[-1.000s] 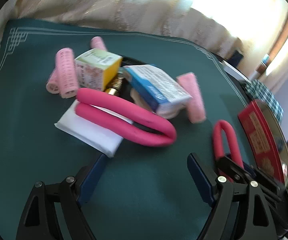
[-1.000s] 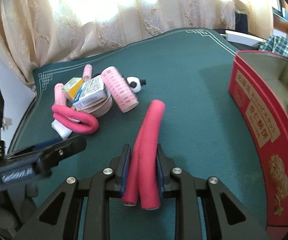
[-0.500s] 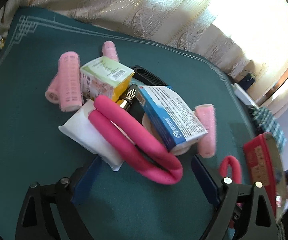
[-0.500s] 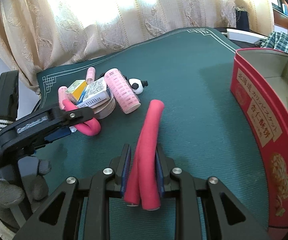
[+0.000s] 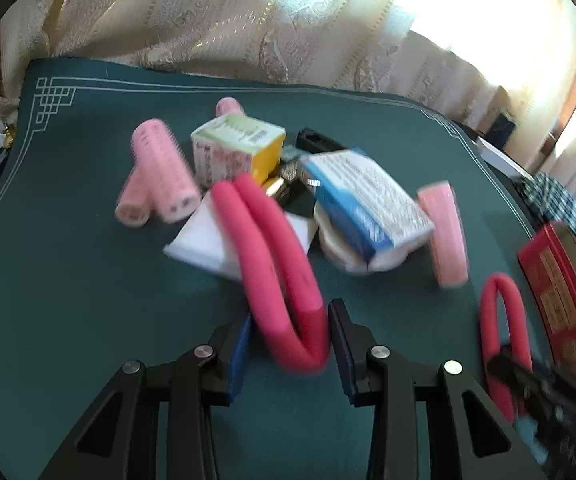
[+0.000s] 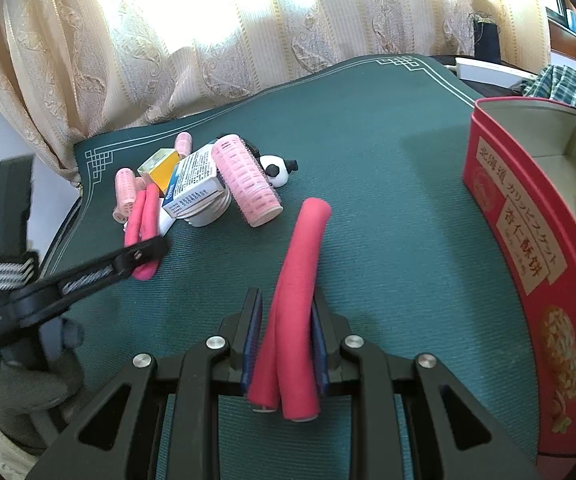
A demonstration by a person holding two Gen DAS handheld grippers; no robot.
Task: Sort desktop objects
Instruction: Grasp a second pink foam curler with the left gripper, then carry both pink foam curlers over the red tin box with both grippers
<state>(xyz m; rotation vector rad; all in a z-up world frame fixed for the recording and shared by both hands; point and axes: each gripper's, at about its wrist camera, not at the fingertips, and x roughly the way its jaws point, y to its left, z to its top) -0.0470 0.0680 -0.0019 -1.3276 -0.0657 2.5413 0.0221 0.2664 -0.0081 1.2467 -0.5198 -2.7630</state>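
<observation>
Left wrist view: my left hand-held gripper [image 5: 288,344] is closing around the folded pink foam roller [image 5: 276,264]. I'd squeeze at its bend, then lift clear of the white pad [image 5: 204,240]. My right hand-held gripper [image 6: 284,344] stands clenched on another foam roller [image 6: 300,280].

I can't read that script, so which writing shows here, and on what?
"北海道" and "杏仁酥饼": labels on the red tin; the Japanese line between them is too uncertain.
Blue-and-white box: print too small.
Green-and-yellow box: blurred.
Left gripper: lettering blurred.

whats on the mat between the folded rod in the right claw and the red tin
Nothing: in the right wrist view, bare green mat separates the folded rod from the red tin.
</observation>
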